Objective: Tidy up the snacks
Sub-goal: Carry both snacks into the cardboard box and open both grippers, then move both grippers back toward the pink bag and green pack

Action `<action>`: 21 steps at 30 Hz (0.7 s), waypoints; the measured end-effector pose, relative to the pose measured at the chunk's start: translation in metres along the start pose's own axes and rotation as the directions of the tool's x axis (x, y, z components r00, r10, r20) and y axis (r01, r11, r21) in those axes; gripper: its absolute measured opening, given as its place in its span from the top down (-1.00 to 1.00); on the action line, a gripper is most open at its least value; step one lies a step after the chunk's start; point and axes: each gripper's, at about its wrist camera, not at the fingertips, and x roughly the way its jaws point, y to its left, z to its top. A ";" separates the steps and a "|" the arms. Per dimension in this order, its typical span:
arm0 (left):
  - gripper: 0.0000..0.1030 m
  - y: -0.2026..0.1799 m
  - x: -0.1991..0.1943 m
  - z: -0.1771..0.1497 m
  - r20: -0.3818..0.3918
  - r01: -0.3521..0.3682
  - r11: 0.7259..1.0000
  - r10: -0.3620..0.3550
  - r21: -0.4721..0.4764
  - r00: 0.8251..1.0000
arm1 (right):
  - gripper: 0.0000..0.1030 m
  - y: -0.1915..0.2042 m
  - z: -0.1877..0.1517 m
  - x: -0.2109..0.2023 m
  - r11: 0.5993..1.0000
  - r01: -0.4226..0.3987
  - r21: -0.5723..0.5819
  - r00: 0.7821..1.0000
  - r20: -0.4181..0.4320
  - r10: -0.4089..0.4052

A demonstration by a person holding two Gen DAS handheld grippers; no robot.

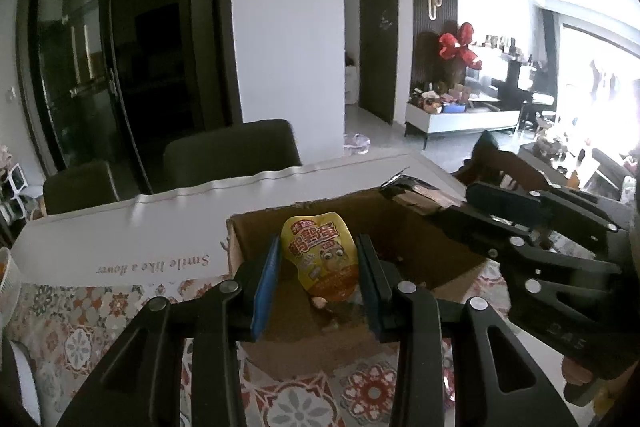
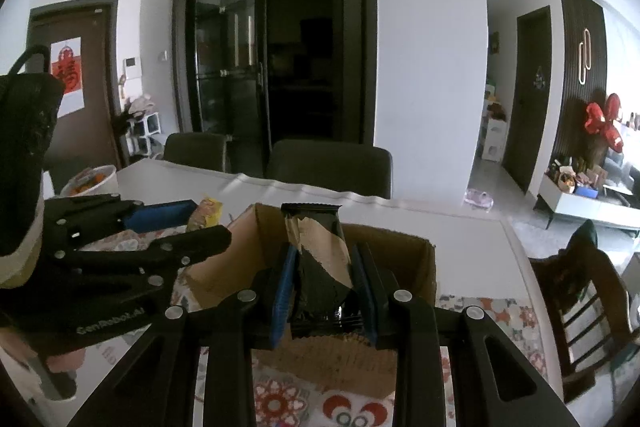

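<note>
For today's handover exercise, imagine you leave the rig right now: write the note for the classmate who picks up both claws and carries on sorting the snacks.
Left claw: shut on the yellow snack pouch, held upright above the open cardboard box.
Right claw: shut on the black-and-tan snack packet, also over the box, on its right side.
Box: sits on the patterned tablecloth; its floor looks mostly bare, so little seems packed yet.
Done: both snacks are picked up and brought to the box.
Left: lower and release each one inside, then check the white bowl at the far left for anything that belongs in the box.
</note>
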 end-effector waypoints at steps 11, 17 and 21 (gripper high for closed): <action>0.06 0.010 0.035 0.007 -0.040 -0.028 0.999 0.027 -0.027 0.999 | 0.38 -0.013 0.012 0.035 1.000 0.007 0.017 0.998 -0.061 -0.006; -0.22 0.011 0.028 0.002 -0.026 -0.048 0.999 0.048 -0.019 0.999 | -0.16 -0.023 0.006 0.032 0.996 0.060 0.059 0.997 -0.061 -0.057; -0.31 0.004 0.013 -0.003 -0.003 -0.044 0.999 0.044 0.004 0.999 | -0.16 -0.025 0.002 0.019 0.995 0.072 0.067 0.996 -0.057 -0.068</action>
